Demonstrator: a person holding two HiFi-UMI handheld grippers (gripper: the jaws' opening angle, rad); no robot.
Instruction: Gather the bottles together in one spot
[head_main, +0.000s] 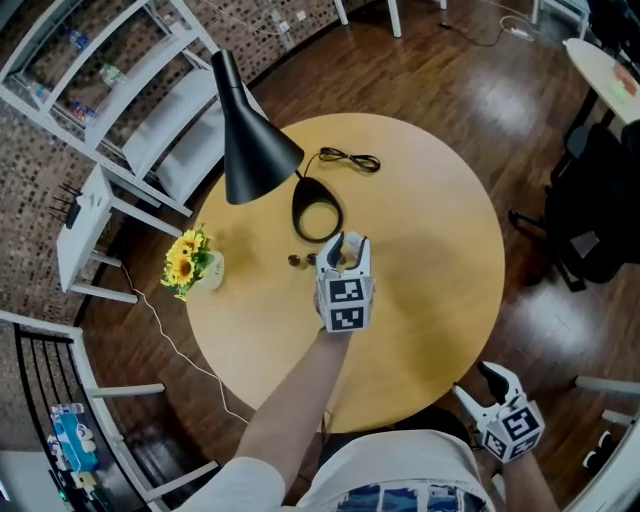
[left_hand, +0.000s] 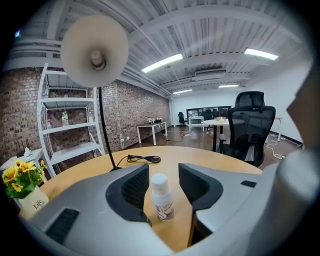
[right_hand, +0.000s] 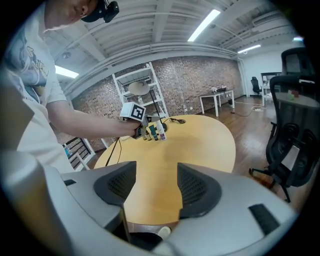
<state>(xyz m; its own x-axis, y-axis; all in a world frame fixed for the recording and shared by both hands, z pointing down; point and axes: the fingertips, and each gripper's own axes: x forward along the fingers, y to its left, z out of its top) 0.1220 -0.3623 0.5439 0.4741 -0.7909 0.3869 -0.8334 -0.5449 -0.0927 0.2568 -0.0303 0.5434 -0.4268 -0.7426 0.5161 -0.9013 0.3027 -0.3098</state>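
Left gripper (head_main: 346, 246) hangs over the table (left_hand: 215, 162) centre, jaws wide and gripping nothing. A small white bottle (left_hand: 162, 197) stands upright between them, apparently clear of both pads. Other bottles (right_hand: 150, 133) stand just beside it. Right gripper (right_hand: 156, 176) hangs open and empty off the near right edge. Risk: a skewed pull-back could let a pad clip this light, narrow bottle and topple it into its neighbours.

the table (head_main: 430, 250) is pale wood, smooth and matt. the bottle (left_hand: 162, 200) looks like white plastic with a glossy label. the lamp (head_main: 250, 140) shade is matt black. the floor (head_main: 480, 90) is dark, glossy wood; the wall (left_hand: 140, 112) is rough brick.
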